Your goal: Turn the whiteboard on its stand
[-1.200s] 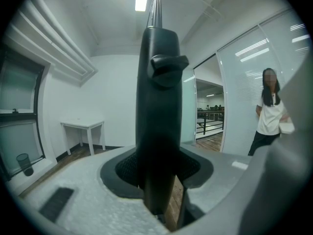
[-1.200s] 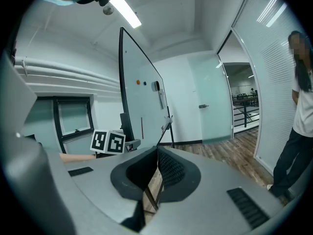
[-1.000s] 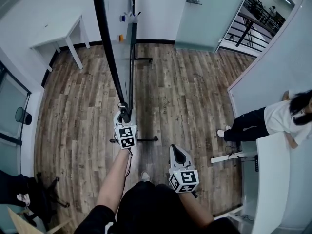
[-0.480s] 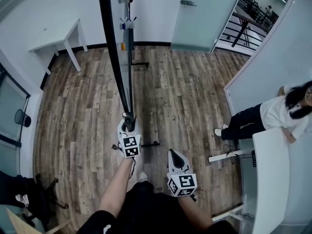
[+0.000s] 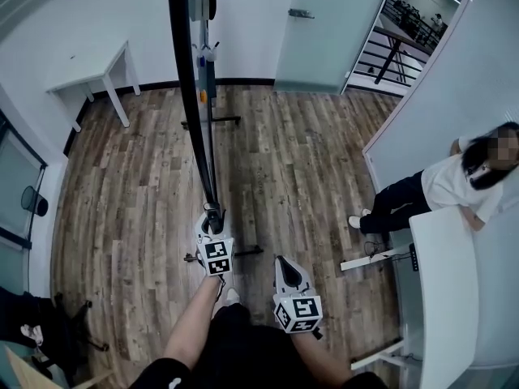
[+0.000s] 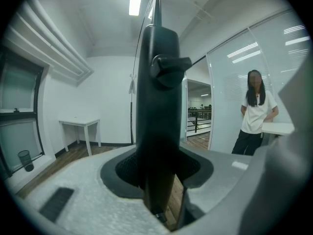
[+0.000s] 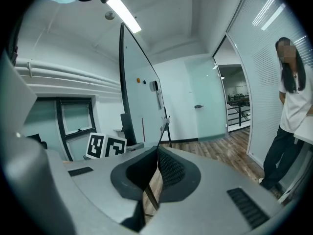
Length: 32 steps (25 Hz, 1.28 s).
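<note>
Wood floor [image 5: 300, 160] is stretching below as the left gripper [image 5: 212, 217] is clamping the whiteboard [image 5: 188, 96] by its black edge frame, which rises ahead. It looks stiff and heavy, so this edge seems the sensible hold. The right gripper [image 5: 289, 262] is idling alongside, closed and empty.

The black-framed white whiteboard [image 5: 191, 96] stands upright on its black floor stand [image 5: 212, 122], its frame edge clamped between the left gripper's [image 5: 212, 213] jaws, extending straight ahead from it.
</note>
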### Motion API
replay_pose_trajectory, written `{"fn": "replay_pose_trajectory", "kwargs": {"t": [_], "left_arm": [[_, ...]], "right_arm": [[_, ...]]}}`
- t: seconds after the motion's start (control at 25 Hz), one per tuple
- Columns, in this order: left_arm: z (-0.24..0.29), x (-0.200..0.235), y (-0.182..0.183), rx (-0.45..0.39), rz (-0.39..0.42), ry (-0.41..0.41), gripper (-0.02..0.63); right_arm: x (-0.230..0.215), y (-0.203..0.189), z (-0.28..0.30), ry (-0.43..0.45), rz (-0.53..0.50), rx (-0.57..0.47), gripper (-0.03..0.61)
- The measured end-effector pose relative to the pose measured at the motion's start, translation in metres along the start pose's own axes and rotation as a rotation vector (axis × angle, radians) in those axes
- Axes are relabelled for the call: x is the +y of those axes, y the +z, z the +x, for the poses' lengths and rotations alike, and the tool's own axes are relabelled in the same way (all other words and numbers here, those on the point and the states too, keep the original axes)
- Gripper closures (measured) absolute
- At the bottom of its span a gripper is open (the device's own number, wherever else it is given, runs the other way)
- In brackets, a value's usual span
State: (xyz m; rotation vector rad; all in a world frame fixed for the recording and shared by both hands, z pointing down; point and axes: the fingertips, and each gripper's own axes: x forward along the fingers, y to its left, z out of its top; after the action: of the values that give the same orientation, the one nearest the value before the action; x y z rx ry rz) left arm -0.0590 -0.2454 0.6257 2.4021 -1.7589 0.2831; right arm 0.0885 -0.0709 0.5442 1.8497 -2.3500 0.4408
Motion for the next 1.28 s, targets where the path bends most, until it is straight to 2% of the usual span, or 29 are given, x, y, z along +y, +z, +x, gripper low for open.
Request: {"fn": "replay_pose_trajectory", "kwargs": {"t": [0.44,1.0,1.28], "left_arm": [[-0.086,-0.032,-0.022,-0.010,0.002,-0.008,0.435],[-0.207,-0.059,-0.055,-0.022,-0.004,0.016,0.436],[-0.249,-0.075,-0.058,0.012,-0.019,0.027,0.436]], "right_arm": [[0.009,-0.023,-0.062,0.028,-0.008,-0.013,0.566],[0.023,-0.069,-0.184,0.081,-0.012,-0.012,0.565],[0.036,-0.072,-0.228,0.126,0.000,0.009,0.565]]}}
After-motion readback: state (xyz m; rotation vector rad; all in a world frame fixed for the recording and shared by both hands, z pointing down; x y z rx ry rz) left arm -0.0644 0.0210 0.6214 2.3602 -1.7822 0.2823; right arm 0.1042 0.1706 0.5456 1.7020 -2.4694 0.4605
